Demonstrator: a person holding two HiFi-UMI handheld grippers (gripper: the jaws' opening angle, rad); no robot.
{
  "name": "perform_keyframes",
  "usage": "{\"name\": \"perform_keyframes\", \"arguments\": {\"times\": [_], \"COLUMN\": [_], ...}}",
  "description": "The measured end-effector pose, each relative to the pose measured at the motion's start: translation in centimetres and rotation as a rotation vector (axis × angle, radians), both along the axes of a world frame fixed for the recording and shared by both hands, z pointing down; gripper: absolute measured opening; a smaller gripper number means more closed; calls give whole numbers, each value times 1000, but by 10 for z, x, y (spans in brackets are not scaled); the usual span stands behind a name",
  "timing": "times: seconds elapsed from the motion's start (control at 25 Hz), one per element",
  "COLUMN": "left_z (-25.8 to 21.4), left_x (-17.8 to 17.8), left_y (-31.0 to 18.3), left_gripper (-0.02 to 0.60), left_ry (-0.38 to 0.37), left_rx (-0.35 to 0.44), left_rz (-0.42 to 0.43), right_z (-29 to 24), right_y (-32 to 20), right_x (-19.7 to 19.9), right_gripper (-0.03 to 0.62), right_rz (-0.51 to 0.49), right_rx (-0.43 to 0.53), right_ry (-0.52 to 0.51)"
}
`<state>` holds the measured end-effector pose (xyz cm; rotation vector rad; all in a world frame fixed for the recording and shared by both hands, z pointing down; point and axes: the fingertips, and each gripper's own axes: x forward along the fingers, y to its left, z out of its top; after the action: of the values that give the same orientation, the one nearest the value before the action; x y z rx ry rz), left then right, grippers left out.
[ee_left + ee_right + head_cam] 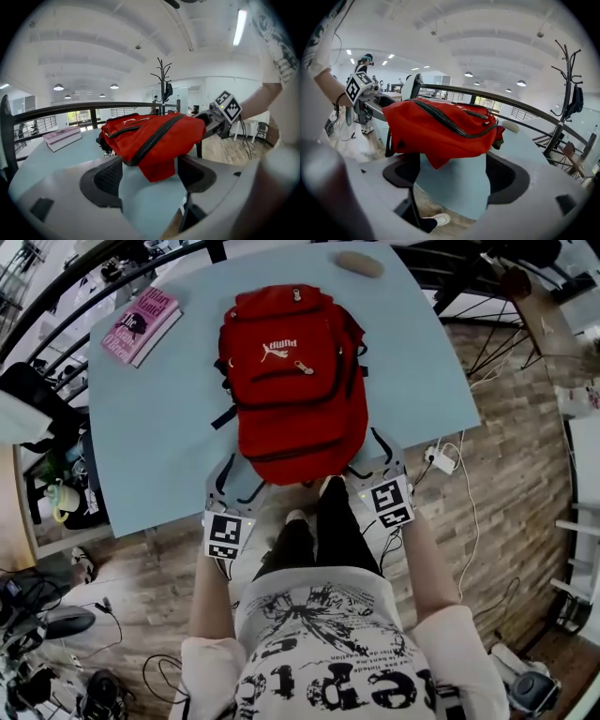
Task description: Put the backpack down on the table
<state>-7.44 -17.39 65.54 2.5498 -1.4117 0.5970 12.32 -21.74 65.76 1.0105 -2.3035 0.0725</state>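
A red backpack lies flat on the light blue table, front pockets up, its near end at the table's near edge. My left gripper is at the bag's near left corner and my right gripper at its near right corner. Both are open. In the left gripper view the backpack has a red corner hanging between the wide jaws of the left gripper, untouched by the pads. The right gripper view shows the same: the backpack just beyond the right gripper, which grips nothing.
A pink book lies at the table's far left corner and a beige oval object at its far edge. A dark railing runs behind the table. A power strip and cables lie on the wooden floor at right.
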Motion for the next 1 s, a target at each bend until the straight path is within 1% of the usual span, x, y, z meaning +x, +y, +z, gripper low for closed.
{"name": "perform_keyframes", "arguments": {"times": [0.12,0.24,0.32,0.36,0.4,0.48,0.52,0.56,0.64,0.68,0.76,0.84,1.0], "left_z": [-6,-10,-20,-28,-37,-52,-58,-63,-71,-76,-85,-95,-120], "left_x": [4,4,4,4,3,-4,-5,-4,3,8,16,21,32], "left_y": [5,13,21,24,26,27,29,31,37,40,45,51,62], "left_gripper": [341,341,339,332,292,124,83,81,62,49,38,33,25], "left_ry": [18,38,91,126,156,184,189,191,195,194,182,171,176], "left_rx": [-9,-25,-34,-36,-30,1,13,21,35,45,69,92,128], "left_rz": [-6,-25,-46,-64,-92,-157,-176,-185,-186,-184,-185,-206,-229], "right_z": [2,-2,-6,-8,-10,-12,-13,-14,-21,-26,-41,-58,-102], "right_y": [13,25,34,38,41,48,53,58,66,68,69,70,68], "right_x": [-2,-2,-1,1,3,4,3,3,6,8,10,12,19], "right_gripper": [417,384,331,288,242,161,129,108,25,6,-5,-5,-5], "right_rz": [1,14,35,44,49,44,37,34,38,40,44,49,63], "right_rx": [-29,-39,-57,-67,-75,-88,-93,-97,-97,-92,-75,-52,25], "right_ry": [20,20,3,-1,-1,1,1,-3,-19,-32,-64,-97,-166]}}
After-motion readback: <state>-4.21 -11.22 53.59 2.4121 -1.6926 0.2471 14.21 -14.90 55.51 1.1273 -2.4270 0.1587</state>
